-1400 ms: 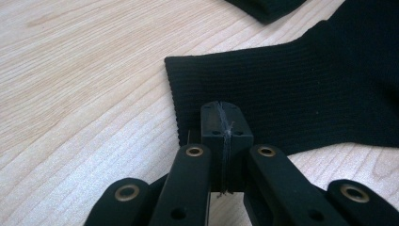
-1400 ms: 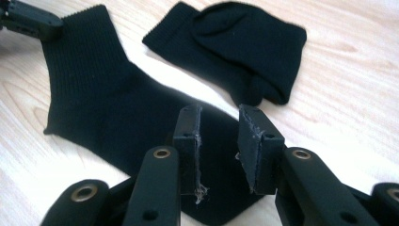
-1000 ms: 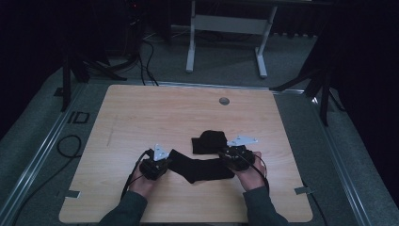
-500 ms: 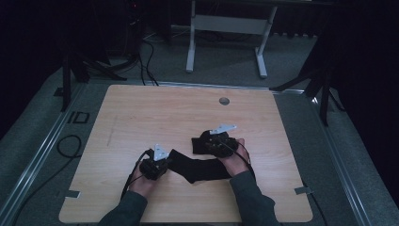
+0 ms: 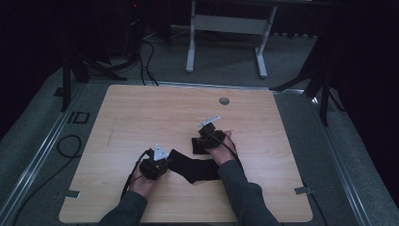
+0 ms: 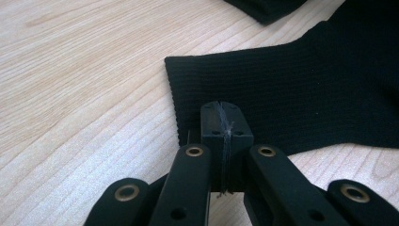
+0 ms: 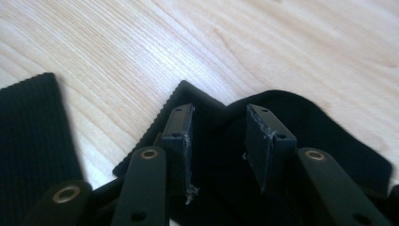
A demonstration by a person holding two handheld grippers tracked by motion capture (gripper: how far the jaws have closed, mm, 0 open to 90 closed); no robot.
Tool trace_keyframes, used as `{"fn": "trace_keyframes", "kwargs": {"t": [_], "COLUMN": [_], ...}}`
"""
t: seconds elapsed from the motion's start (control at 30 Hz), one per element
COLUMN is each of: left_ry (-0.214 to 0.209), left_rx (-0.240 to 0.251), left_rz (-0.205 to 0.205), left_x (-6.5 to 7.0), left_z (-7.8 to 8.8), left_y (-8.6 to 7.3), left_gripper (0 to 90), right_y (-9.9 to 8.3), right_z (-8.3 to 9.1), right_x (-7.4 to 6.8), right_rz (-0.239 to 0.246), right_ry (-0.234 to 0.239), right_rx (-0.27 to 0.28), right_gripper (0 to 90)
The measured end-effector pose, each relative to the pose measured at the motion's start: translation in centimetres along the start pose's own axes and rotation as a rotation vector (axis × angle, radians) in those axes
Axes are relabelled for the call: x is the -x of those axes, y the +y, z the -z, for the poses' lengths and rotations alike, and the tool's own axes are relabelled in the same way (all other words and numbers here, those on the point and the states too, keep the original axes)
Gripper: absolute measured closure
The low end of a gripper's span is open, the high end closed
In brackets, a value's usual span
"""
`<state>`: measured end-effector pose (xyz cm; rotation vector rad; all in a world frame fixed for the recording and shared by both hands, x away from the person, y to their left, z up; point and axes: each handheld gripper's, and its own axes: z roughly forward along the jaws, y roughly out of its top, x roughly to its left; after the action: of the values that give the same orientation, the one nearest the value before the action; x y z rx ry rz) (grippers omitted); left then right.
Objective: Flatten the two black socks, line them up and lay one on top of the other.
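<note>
High view: black sock (image 5: 197, 168) flat on desk (image 5: 141, 117), near front edge, between both hands. Left gripper (image 5: 157, 162) at cuff end; right gripper (image 5: 207, 137) over far folded part. "ID" marked on floor left of desk.

Left gripper view: fingers (image 6: 221, 123) clenched on ribbed cuff edge. Keep pinch firm, low; anchor cuff.

Right gripper view: fingers (image 7: 181, 129) released, just been opening, fabric between them, pads apparently not pressing. Lower further, centre fold before closing. No brand legible.

Dim room, grey carpet (image 5: 301, 61), metal desk frame (image 5: 226, 28)
</note>
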<state>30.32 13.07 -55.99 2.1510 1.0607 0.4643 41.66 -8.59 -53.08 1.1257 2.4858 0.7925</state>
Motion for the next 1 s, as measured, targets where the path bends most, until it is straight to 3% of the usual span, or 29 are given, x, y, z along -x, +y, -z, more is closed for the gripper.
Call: {"fn": "trace_keyframes", "kwargs": {"t": [0.07, 0.27, 0.33, 0.4, 0.6, 1.0], "left_ry": [0.0, 0.0, 0.0, 0.001, 0.0, 0.0], "left_rx": [0.0, -0.001, -0.001, 0.001, 0.002, 0.002], "left_rz": [-0.001, -0.003, -0.003, 0.0, 0.001, 0.0], "left_x": [0.0, 0.0, 0.0, 0.0, 0.0, 0.0], "left_z": [0.0, 0.0, 0.0, 0.0, 0.0, 0.0], "left_y": [0.0, 0.0, 0.0, 0.0, 0.0, 0.0], "left_gripper": [89.9, 89.9, 89.9, 89.9, 89.9, 89.9], "right_y": [0.0, 0.2, 0.2, 0.1, -0.3, -0.4], "right_z": [-1.1, -1.2, -1.0, -0.8, -0.1, 3.3], "right_x": [0.3, 0.6, 1.0, 1.1, 1.0, 1.8], "right_rz": [-0.018, -0.042, -0.08, -0.106, -0.113, -0.15], "right_ry": [0.006, 0.007, 0.031, 0.039, 0.041, 0.083], "right_rx": [-0.044, -0.065, -0.07, -0.065, -0.049, 0.053], "right_gripper": [66.1, 77.8, 84.0, 86.4, 87.9, 88.2]}}
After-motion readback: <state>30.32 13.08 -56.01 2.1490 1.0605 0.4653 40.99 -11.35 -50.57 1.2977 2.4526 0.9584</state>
